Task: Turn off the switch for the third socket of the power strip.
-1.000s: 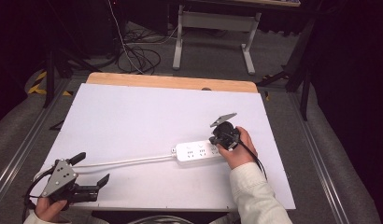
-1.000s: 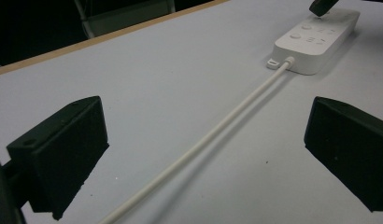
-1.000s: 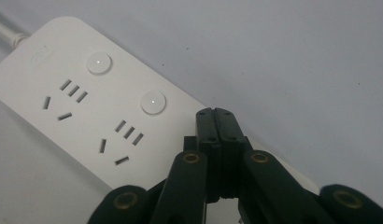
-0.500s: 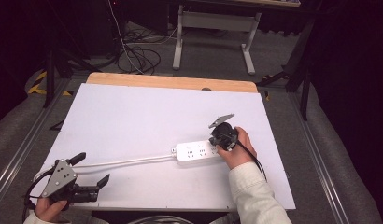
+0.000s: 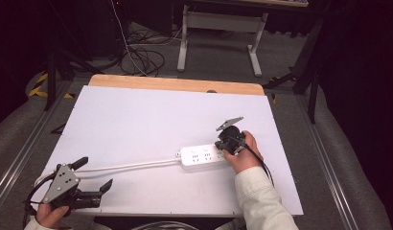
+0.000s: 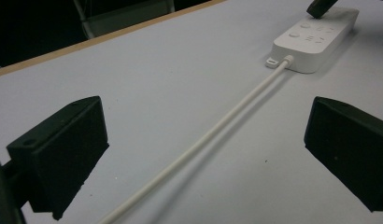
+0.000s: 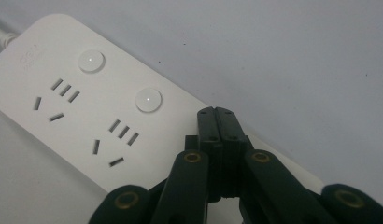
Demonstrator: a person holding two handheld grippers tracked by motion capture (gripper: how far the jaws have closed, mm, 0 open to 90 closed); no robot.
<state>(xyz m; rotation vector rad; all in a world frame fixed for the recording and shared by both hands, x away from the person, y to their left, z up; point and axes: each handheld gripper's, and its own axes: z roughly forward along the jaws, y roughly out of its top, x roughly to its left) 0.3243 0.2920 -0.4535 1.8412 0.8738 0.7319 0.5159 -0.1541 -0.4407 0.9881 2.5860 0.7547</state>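
A white power strip (image 5: pixel 204 156) is seen right of the bench's (image 5: pixel 151 110) middle. The right tool (image 5: pixel 226 140), jaws pressed together, is tipped onto its right end. The left tool (image 5: pixel 91 175), jaws spread wide, is held by the near left corner, astride the cord (image 6: pixel 213 134).

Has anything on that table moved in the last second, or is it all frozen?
Nothing has visibly changed. The right gripper stays shut, its tips over the end of the white power strip, and the left gripper stays open at the near left corner, its jaws on either side of the strip's white cord. Strip and cord lie where they lay a second ago.
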